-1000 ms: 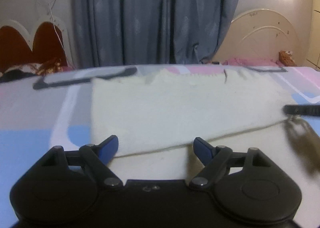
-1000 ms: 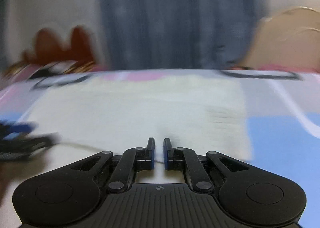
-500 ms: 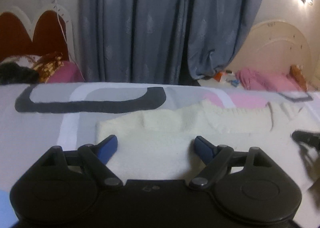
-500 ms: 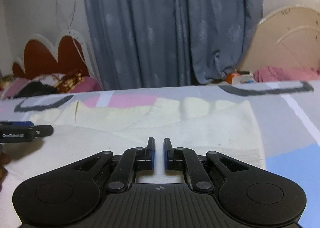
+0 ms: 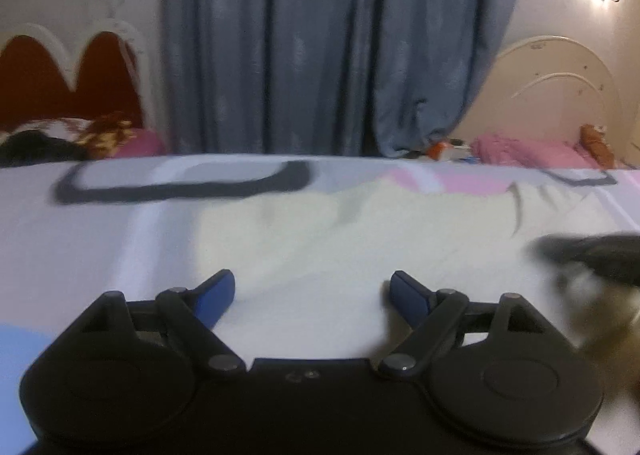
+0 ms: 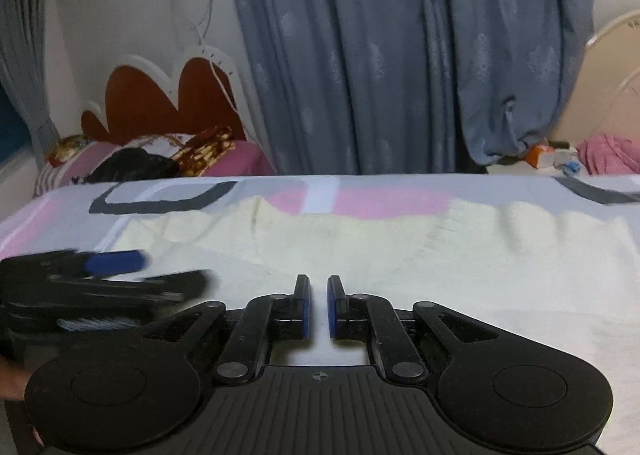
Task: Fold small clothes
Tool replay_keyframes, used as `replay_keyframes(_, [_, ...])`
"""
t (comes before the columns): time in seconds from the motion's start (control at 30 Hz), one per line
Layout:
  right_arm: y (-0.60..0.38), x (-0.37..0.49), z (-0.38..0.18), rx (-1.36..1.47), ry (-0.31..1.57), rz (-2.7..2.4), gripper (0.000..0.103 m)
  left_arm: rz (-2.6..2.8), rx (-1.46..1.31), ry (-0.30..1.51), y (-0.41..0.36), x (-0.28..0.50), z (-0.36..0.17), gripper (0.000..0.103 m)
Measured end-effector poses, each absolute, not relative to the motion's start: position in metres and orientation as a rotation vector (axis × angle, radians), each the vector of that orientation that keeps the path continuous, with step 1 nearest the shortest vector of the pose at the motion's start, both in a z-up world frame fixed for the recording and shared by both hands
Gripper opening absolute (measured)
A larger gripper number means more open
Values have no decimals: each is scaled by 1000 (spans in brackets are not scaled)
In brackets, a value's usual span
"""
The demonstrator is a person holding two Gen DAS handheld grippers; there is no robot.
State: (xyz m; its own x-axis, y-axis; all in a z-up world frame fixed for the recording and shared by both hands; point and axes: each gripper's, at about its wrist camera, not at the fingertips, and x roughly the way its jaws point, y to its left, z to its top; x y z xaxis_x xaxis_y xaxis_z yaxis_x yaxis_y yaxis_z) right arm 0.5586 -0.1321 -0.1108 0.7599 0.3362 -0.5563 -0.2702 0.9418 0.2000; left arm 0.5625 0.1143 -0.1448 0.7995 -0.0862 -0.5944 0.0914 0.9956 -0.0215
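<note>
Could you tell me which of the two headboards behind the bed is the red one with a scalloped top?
It is the headboard left of the curtain, dark red with a white wavy rim; the other headboard, on the right, is plain cream and round-topped.

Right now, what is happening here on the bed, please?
A person is working on a cream knitted garment spread flat on a patterned bedsheet, with a handheld gripper in each hand. The left gripper is open over the near part of the garment, nothing between its fingers. The right gripper is shut, also low over the cloth, and seems to hold nothing. No fold is under way at this moment; the garment lies mostly smooth.
</note>
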Motion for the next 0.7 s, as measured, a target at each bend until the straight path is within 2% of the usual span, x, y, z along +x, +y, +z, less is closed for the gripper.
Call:
replay_keyframes(0.07, [-166, 541, -113, 75, 610, 224, 6, -72, -42, 655, 132, 553, -148, 88])
replay_keyframes(0.17, [-195, 539, -116, 205, 625, 133, 6, -50, -73, 650, 133, 558, -146, 87])
replay_keyframes(0.23, [-186, 541, -109, 190, 627, 107, 6, 7, -52, 622, 124, 549, -137, 75])
replay_keyframes(0.33, [-178, 525, -95, 198, 585, 147, 6, -25, -41, 558, 105, 523, -123, 82])
replay_keyframes(0.43, [-159, 509, -94, 164, 595, 242, 9, -90, 20, 555, 75, 514, -123, 84])
replay_keyframes(0.5, [-145, 498, -98, 136, 616, 294, 31, -116, 48, 585, 61, 517, -132, 84])
replay_keyframes(0.53, [-138, 492, -100, 107, 607, 315, 51, -118, 55, 604, 58, 517, -137, 84])
replay_keyframes(0.57, [-134, 487, -102, 67, 602, 330, 55, -116, 63, 616, 57, 518, -141, 84])
replay_keyframes(0.63, [-136, 480, -106, 13, 592, 304, 54, -111, 49, 620, 66, 515, -143, 86])
replay_keyframes(0.7, [-160, 481, -110, 38, 606, 235, 36, -93, 29, 622, 80, 512, -143, 86])
